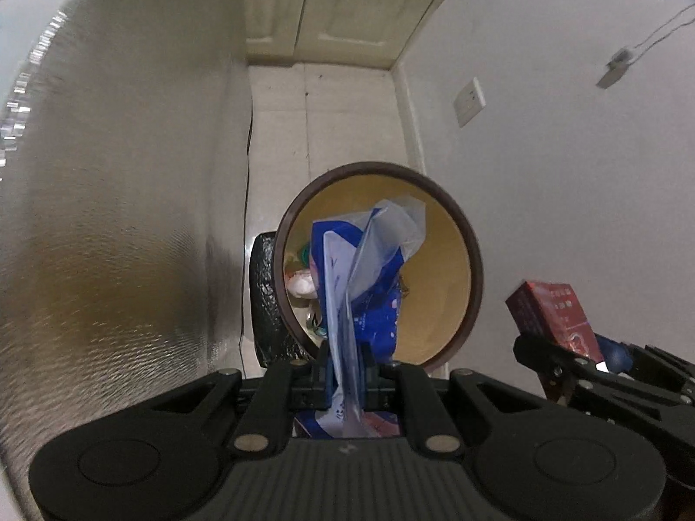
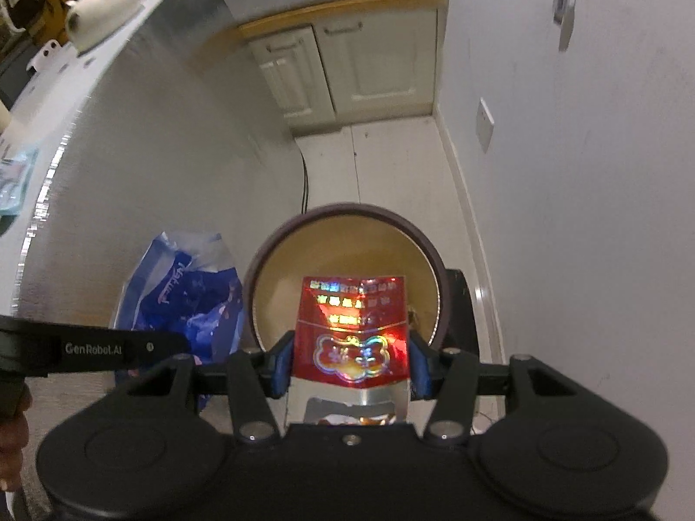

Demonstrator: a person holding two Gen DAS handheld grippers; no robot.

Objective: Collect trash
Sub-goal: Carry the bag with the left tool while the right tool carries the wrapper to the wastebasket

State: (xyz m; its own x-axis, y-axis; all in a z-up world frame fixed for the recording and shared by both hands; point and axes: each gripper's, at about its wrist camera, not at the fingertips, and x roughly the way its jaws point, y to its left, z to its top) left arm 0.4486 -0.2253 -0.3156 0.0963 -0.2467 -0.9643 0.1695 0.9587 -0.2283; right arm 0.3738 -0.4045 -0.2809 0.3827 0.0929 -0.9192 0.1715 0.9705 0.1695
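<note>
Both grippers hang over the bin [image 1: 471, 269] mouth: left gripper [image 1: 344, 358] clamped on blue wrapper [image 1: 369, 269], right gripper [image 2: 349, 358] on red box [image 2: 352, 330].

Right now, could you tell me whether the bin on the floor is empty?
No, the bin already holds crumpled white trash at its bottom, seen past the blue plastic bag.

the blue-and-white plastic bag [image 1: 360, 269] hides much of the bin's [image 1: 451, 260] floor at centre frame, and the scraps [image 1: 302, 284] beside it are too small to name. the red box [image 2: 352, 330] covers the bin's near wall (print blurred by glare). counter items [image 2: 100, 4], upper left, are cut off.
</note>
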